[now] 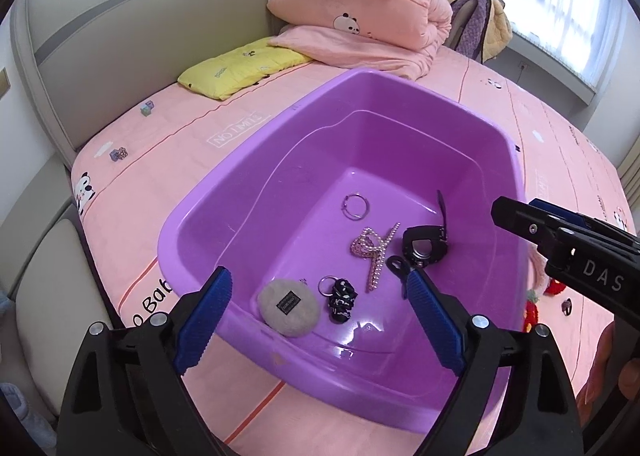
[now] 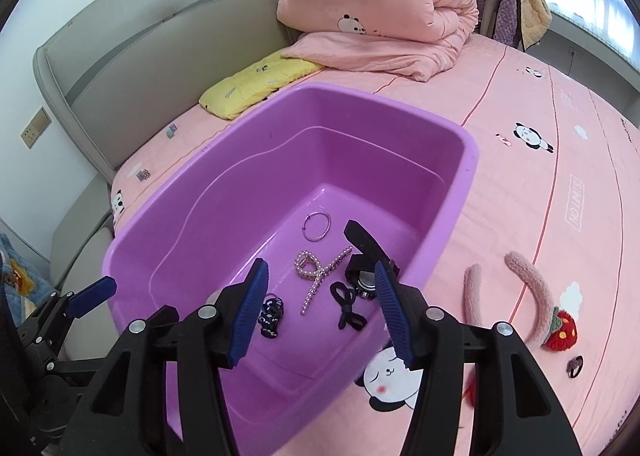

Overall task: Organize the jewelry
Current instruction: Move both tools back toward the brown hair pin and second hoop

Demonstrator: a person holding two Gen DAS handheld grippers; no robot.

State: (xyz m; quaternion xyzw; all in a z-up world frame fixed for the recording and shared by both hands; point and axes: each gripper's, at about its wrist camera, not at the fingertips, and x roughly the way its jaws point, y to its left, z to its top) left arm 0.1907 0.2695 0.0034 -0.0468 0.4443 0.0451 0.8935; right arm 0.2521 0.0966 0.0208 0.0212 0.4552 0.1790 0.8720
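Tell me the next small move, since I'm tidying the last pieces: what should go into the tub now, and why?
Probably swing the right gripper, open and empty, right to the fuzzy pink headband on the bedsheet. The watch, pearl hair claw and hoop already lie in the purple tub, while the headband remains outside.

Tub (image 1: 192, 215) on the bed (image 1: 140, 143), jewelry inside

In the tub: ring (image 1: 355, 206) farthest back, beaded clip (image 1: 372, 252) nearer, watch (image 1: 424, 246) just right of the clip, bow tie (image 2: 347, 306) in front of the watch, scrunchie (image 1: 341, 300) and round pouch (image 1: 289, 307) nearest, pouch leftmost. Right of the tub on the bed: fuzzy headband (image 2: 520, 296). Behind the tub: small pillow (image 1: 240, 69), folded quilt (image 1: 360, 3) to its right.
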